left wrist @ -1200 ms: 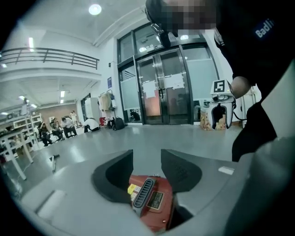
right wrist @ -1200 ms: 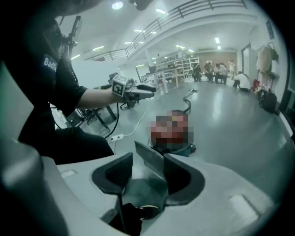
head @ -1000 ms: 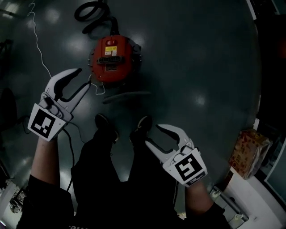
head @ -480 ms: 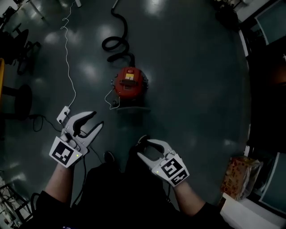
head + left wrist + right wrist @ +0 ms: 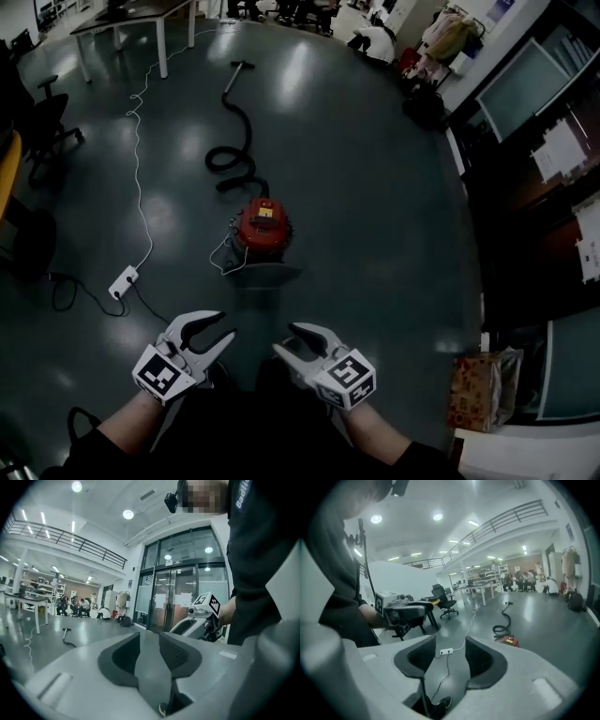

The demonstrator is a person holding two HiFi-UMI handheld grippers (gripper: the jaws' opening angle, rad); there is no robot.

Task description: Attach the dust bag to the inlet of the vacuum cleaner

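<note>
While the two tongs hang near the person, the left tongs (image 5: 225, 323) and right tongs (image 5: 283, 336) are apart, closing on nothing. One power strip (image 5: 124, 281) lies on the floor (image 5: 375, 234). One flat grey thing (image 5: 264, 275) lies just before the one red vacuum cleaner (image 5: 261, 225); it may be the dust bag, I cannot tell. A bag is likely soft and light, so pinch its stiff ring. Farthest is one hose (image 5: 234, 159).
</note>
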